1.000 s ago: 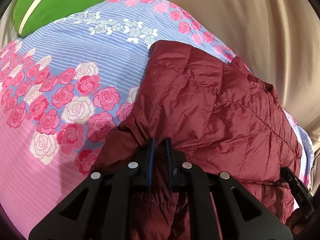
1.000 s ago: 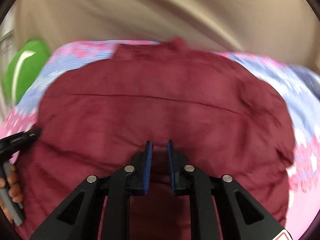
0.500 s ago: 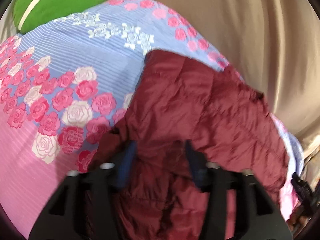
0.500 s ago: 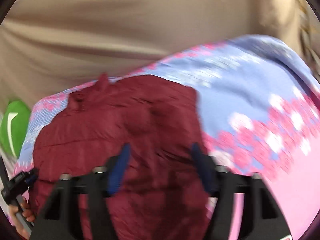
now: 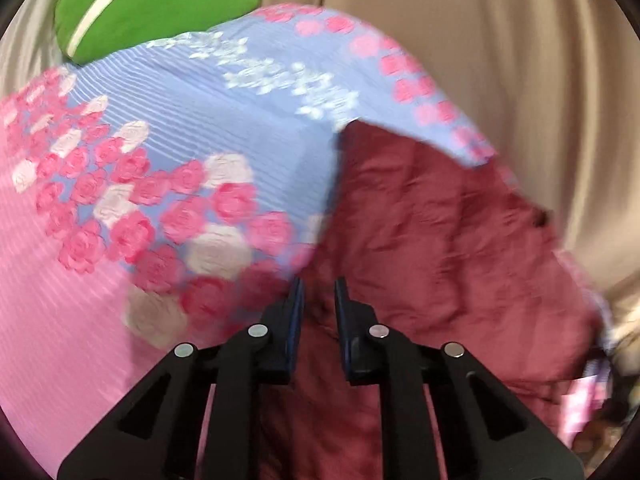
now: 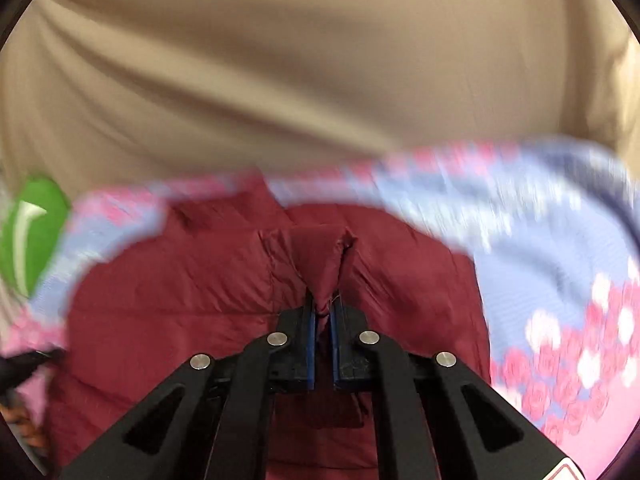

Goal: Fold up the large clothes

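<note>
Two grippers, the right gripper (image 6: pixel 323 307) clamped on a pinch of maroon jacket (image 6: pixel 168 280), the left gripper (image 5: pixel 318 294) narrowed with contact unclear, so the slippery fabric could be lost.

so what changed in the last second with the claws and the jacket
Both claws opened wide half a second ago and have just been closing again. The right claw now pinches a raised fold of the maroon jacket. The left claw is nearly shut over the jacket's edge; a grip can't be confirmed through the blur. The jacket remains on the floral sheet, green pillow unmoved.
</note>
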### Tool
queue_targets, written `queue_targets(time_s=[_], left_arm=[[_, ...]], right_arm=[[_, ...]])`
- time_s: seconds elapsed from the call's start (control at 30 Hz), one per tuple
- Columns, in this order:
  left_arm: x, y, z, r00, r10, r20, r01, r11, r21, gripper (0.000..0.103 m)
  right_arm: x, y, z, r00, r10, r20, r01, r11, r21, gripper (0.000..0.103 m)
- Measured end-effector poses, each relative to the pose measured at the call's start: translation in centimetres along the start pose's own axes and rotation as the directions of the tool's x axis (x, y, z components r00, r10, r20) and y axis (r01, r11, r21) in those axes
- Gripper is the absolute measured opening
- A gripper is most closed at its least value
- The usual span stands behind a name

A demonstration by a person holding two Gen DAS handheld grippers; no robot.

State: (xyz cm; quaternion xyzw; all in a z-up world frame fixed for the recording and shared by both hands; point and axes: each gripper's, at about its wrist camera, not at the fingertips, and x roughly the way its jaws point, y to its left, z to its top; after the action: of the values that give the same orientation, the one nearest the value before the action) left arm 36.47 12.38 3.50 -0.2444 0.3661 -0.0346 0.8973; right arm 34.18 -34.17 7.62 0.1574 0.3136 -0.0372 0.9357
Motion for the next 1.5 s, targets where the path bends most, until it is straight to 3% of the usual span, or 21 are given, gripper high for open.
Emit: queue_targets(time_s=[0.07,0.1,0.17,0.23,0.27,0.3,0.37,0.47,0.57,0.67,0.73,0.8,0.87,0.93,0.97,1.03,1.17,1.23,1.3,1.37,1.5], left_arm=[[-0.1,-1.4,-0.1,0.996,-0.083,-0.039,0.083,0.997,0.007,0.036],[0.7,-2.7,-0.2,0.990,-0.114,-0.089,0.118,0.992,0.044,0.038],[2.2,-4.2,-0.4,0.988,-0.082,-0.128,0.096,0.990,0.103,0.037],[4.3,-5.1,-0.6,0.992,0.032,-0.119,-0.009,0.983,0.182,0.035],[5.0,-4.9,-0.7,0.991,0.086,-0.104,-0.063,0.977,0.205,0.028],[5.4,-4.6,-0.5,0.990,0.103,-0.091,-0.082,0.975,0.208,0.024],[5.4,-3.6,-0.3,0.992,0.099,-0.075,-0.082,0.976,0.202,0.015],[5.3,-2.9,-0.3,0.995,0.071,-0.066,-0.057,0.979,0.194,0.015],[5.2,-3.8,-1.0,0.993,0.114,-0.030,-0.103,0.963,0.248,0.015],[5.1,-4.7,-1.6,0.987,0.161,-0.003,-0.153,0.943,0.295,0.015],[5.1,-4.9,-1.8,0.985,0.171,0.005,-0.164,0.938,0.306,0.015],[4.9,-4.8,-1.7,0.986,0.167,0.006,-0.161,0.939,0.305,0.015],[4.9,-4.7,-1.6,0.987,0.160,0.003,-0.154,0.941,0.301,0.015],[4.7,-4.7,-1.5,0.987,0.158,0.003,-0.152,0.943,0.298,0.015],[4.7,-4.6,-1.5,0.987,0.158,0.003,-0.152,0.943,0.296,0.015],[4.2,-4.4,-1.7,0.986,0.168,0.010,-0.163,0.943,0.292,0.015],[1.2,-3.1,-3.2,0.979,0.199,0.034,-0.199,0.927,0.316,0.015],[-1.1,-2.4,-4.6,0.972,0.228,0.048,-0.230,0.906,0.355,0.016],[-3.2,-2.2,-6.3,0.964,0.256,0.072,-0.262,0.875,0.406,0.017],[-5.7,-2.1,-8.3,0.947,0.303,0.111,-0.319,0.831,0.456,0.033],[-9.2,-1.4,-11.5,0.941,0.321,0.108,-0.331,0.802,0.498,0.038]], right_arm=[[2.6,-1.6,-1.5,0.995,-0.009,-0.102,0.013,0.999,0.036,0.006],[2.5,-1.7,-2.1,0.996,-0.002,-0.091,0.006,0.999,0.040,0.007],[1.8,-0.9,-2.1,0.997,0.012,-0.074,-0.009,0.999,0.032,0.008],[2.0,-0.7,-1.7,0.997,0.018,-0.072,-0.017,1.000,0.012,0.008],[2.1,-0.7,-1.6,0.997,-0.007,-0.074,0.007,1.000,-0.004,0.008],[1.9,-0.9,-1.6,0.996,-0.038,-0.079,0.037,0.999,-0.014,0.017],[1.4,-1.9,-1.7,0.994,-0.075,-0.076,0.076,0.997,0.007,0.022],[-0.3,-3.1,-1.7,0.984,-0.173,-0.034,0.175,0.981,0.088,0.020],[-3.0,-1.1,-1.8,1.000,-0.002,0.013,0.001,0.997,0.075,0.020],[-2.8,2.6,-3.0,0.994,0.098,-0.046,-0.099,0.995,-0.031,0.020],[-1.3,4.3,-4.5,0.992,0.074,-0.098,-0.084,0.991,-0.104,0.018],[0.5,3.5,-5.5,0.992,-0.005,-0.124,-0.009,0.993,-0.115,0.011],[0.7,0.7,-5.7,0.990,0.016,-0.138,-0.017,1.000,-0.006,0.002],[0.0,-2.8,-5.7,0.991,0.007,-0.133,0.009,0.993,0.119,0.000],[-1.0,-4.5,-6.0,0.990,-0.061,-0.130,0.081,0.985,0.152,0.000],[-3.0,-6.7,-6.8,0.979,-0.151,-0.134,0.174,0.967,0.184,0.012],[-10.4,-10.4,-10.2,0.987,-0.134,-0.084,0.152,0.952,0.265,0.021],[-14.7,-11.8,-13.3,0.991,-0.126,-0.052,0.136,0.942,0.307,0.034],[-17.3,-12.3,-16.0,0.992,-0.121,-0.047,0.130,0.937,0.325,0.035],[-18.9,-12.1,-18.6,0.990,-0.132,-0.054,0.142,0.936,0.323,0.035],[-22.0,-10.5,-21.8,0.987,-0.150,-0.056,0.160,0.948,0.275,0.039]])
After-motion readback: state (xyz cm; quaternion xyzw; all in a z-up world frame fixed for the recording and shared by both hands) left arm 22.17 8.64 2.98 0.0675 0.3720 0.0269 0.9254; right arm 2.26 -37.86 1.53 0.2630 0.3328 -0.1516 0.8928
